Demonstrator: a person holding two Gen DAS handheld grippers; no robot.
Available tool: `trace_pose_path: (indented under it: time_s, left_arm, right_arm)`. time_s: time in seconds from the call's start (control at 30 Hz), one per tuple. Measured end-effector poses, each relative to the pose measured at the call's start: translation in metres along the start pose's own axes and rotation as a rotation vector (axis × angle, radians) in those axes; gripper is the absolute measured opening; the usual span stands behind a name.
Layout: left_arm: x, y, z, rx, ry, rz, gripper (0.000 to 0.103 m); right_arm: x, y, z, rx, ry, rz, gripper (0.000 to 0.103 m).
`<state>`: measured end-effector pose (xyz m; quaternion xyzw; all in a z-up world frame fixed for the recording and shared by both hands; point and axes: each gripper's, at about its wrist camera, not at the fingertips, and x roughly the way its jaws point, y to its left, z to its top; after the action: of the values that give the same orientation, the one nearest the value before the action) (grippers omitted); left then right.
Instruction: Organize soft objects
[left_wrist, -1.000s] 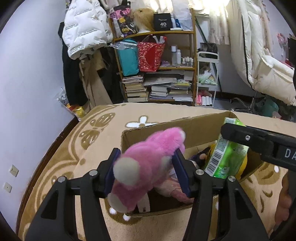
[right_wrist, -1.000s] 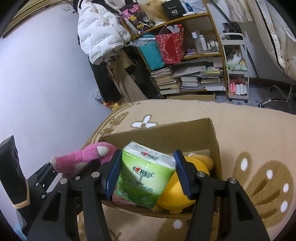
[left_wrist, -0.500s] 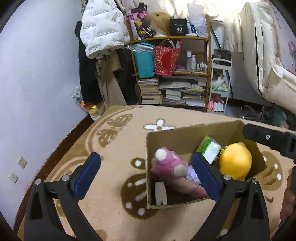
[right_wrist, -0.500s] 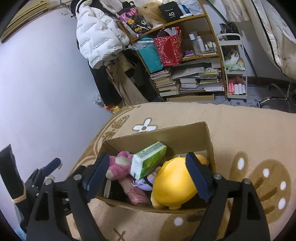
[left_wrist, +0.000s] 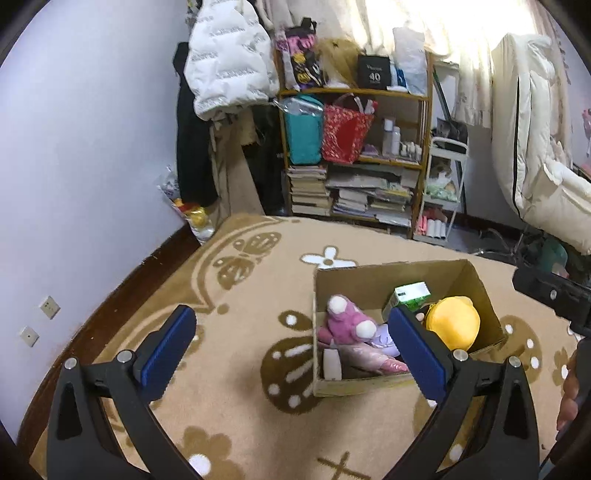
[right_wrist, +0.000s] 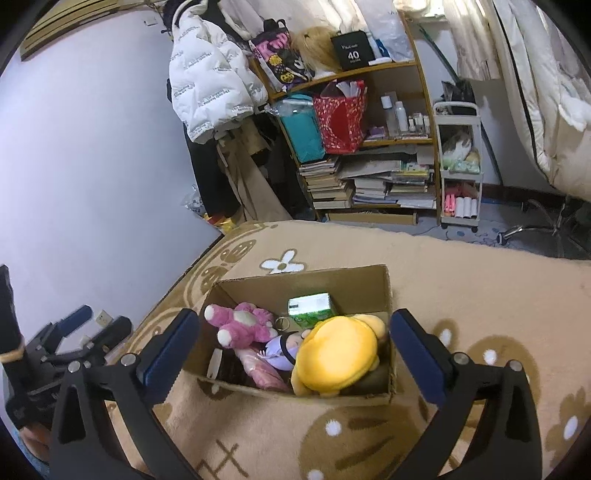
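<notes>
Cardboard box (right_wrist: 384, 295) at lower centre holds the pink plush (right_wrist: 242, 325), green tissue pack (right_wrist: 310, 309) and yellow plush (right_wrist: 338, 360). Left gripper (left_wrist: 291, 354) is wide open and empty; right gripper (right_wrist: 295, 354) is opening, nothing between its pads. Both should lift clear without snagging the box walls.

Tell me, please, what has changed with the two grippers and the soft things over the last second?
The left gripper let go of the pink plush toy, and the right gripper released the green tissue pack; both now lie in the cardboard box. Both grippers opened wide and pulled up and back. The box and the yellow plush stayed put.
</notes>
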<state>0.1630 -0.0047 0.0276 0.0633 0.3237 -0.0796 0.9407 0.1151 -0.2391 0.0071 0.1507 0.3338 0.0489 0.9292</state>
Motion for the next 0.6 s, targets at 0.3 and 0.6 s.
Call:
trace_pose_path:
  time_s: [0.3, 0.6]
  left_arm:
    - [-0.052, 0.012, -0.004, -0.028, -0.054, 0.013, 0.103]
    - [-0.101, 0.015, -0.019, -0.037, -0.119, -0.001, 0.103]
  right_arm:
    - [-0.044, 0.008, -0.014, -0.008, -0.061, 0.007, 0.103]
    - [-0.084, 0.012, -0.025, -0.041, -0.107, 0.011, 0.103]
